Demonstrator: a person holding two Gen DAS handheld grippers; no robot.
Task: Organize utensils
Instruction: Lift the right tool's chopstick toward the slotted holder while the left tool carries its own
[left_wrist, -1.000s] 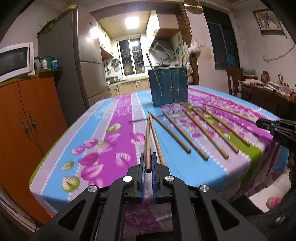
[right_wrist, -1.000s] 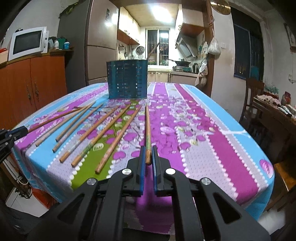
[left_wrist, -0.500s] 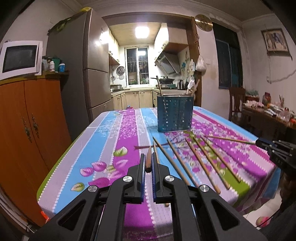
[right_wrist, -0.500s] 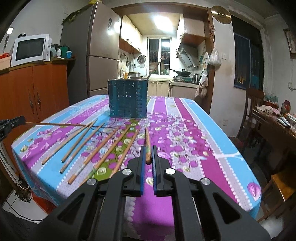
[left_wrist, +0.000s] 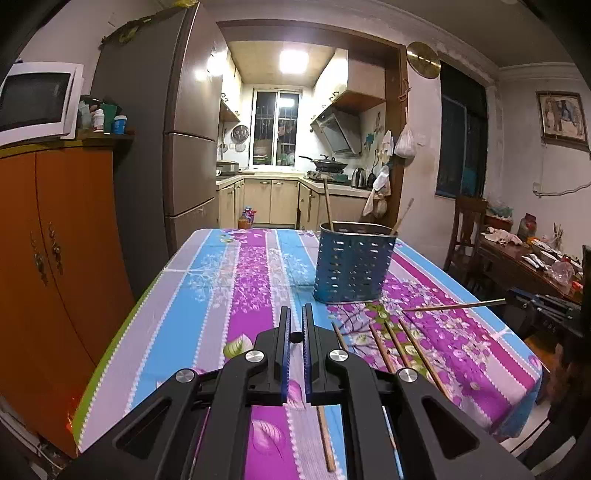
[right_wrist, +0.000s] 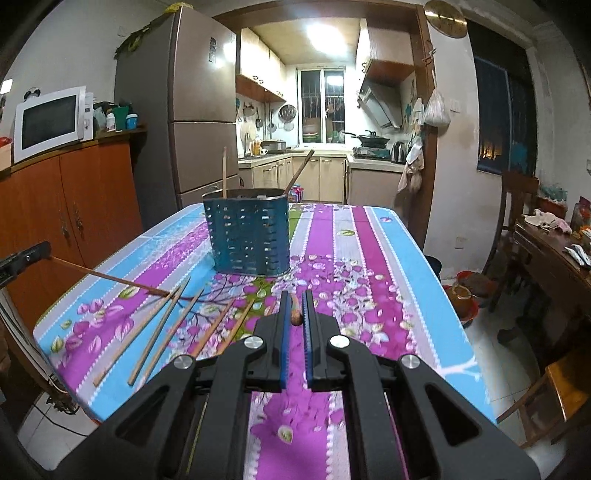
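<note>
1. Here the left gripper (left_wrist: 294, 325) has its jaws clamped on the end of one chopstick (right_wrist: 110, 278), which shows between the pads only as a dark round tip in its own view.
2. Seen from the right wrist, that chopstick's long axis runs from the left gripper at the table's left edge toward the middle, sloping down, its far tip touching or just above the cloth (cannot tell which) near the loose chopsticks.
3. The right gripper (right_wrist: 295, 314) is likewise closed on the butt of a second chopstick (left_wrist: 454, 305); from the left wrist it runs nearly level from the right gripper inward, tip near the foot of the blue holder (left_wrist: 352, 264).
4. Both grippers are raised above the tablecloth (left_wrist: 207, 295), facing the holder from the near side.
5. The holder stands upright with two chopsticks inside: one almost vertical (right_wrist: 224, 173), one leaning right (right_wrist: 301, 170).
6. About five loose chopsticks (right_wrist: 159, 328) lie on the cloth in front of the holder, fanned, long axes pointing roughly toward it (some partly hidden behind the grippers).
</note>
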